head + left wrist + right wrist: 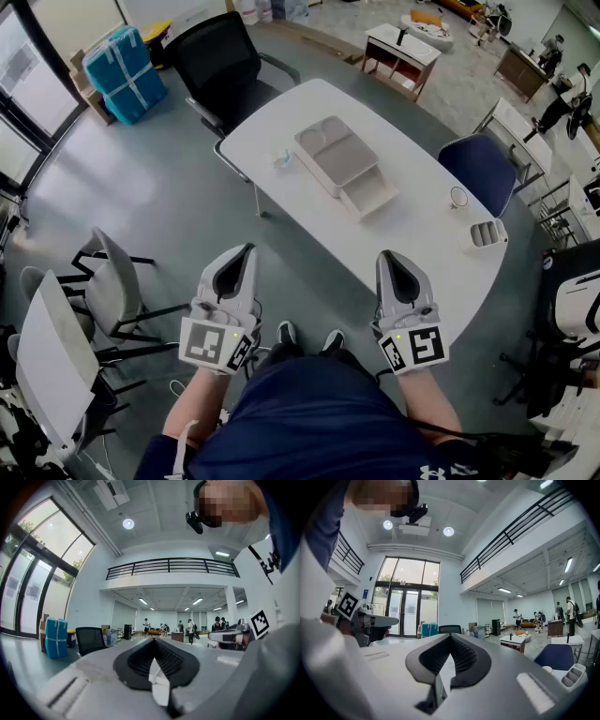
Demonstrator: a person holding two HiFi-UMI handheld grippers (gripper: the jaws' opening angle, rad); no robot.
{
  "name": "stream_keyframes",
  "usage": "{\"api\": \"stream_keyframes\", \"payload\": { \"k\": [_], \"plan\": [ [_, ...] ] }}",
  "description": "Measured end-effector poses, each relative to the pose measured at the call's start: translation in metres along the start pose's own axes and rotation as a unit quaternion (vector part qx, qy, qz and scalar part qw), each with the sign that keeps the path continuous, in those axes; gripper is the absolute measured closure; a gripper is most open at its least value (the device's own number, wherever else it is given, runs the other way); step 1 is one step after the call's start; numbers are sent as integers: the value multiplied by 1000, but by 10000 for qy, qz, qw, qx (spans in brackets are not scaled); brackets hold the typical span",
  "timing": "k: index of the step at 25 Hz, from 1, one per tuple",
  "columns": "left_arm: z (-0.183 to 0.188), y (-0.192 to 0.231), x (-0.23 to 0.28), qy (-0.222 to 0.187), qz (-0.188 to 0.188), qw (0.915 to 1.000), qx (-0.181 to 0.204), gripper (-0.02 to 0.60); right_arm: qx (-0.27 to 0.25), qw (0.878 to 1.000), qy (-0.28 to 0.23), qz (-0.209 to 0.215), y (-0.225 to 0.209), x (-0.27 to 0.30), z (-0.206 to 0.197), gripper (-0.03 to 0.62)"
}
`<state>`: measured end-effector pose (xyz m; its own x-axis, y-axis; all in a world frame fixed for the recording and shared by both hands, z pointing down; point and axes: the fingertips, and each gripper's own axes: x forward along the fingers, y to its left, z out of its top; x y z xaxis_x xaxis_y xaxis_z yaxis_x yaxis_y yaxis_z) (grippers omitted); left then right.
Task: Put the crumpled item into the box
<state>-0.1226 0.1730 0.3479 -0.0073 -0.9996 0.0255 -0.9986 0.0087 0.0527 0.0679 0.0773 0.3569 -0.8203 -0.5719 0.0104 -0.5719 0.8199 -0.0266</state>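
Crumpled item (284, 161) lies on the white table (422, 244), just beside the pale box (336, 155), on the box's left as the person faces it and towards the table's far edge. It is small and pale with a bluish tint. I cannot tell from here whether it is thin film or paper. Either way I would judge it feather-light and soft, likely to squash under the pads and spring back a little, with no stiffness to push against. The best hold looks to be across the thickest part of the wad, pinched from above. A loose edge might slip or tear free.

Neither gripper is near it. The left gripper (249, 247) and right gripper (383, 254) are held level, low at the person's side of the table, each with its jaws closed together on nothing.
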Motion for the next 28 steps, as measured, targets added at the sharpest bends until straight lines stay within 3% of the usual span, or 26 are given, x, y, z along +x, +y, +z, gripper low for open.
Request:
{"api": "stream_keyframes", "payload": {
  "k": [13, 21, 28],
  "plan": [
    [4, -33, 4, -12, 167, 9997, 164, 580, 175, 9995, -209, 173, -24, -28, 9, 592],
    [-14, -24, 27, 82, 529, 9977, 418, 580, 222, 9993, -154, 241, -53, -37, -3, 591],
    [-22, -17, 34, 171, 707, 9967, 356, 578, 233, 9991, -30, 345, -62, -27, -10, 591]
  ]
}}
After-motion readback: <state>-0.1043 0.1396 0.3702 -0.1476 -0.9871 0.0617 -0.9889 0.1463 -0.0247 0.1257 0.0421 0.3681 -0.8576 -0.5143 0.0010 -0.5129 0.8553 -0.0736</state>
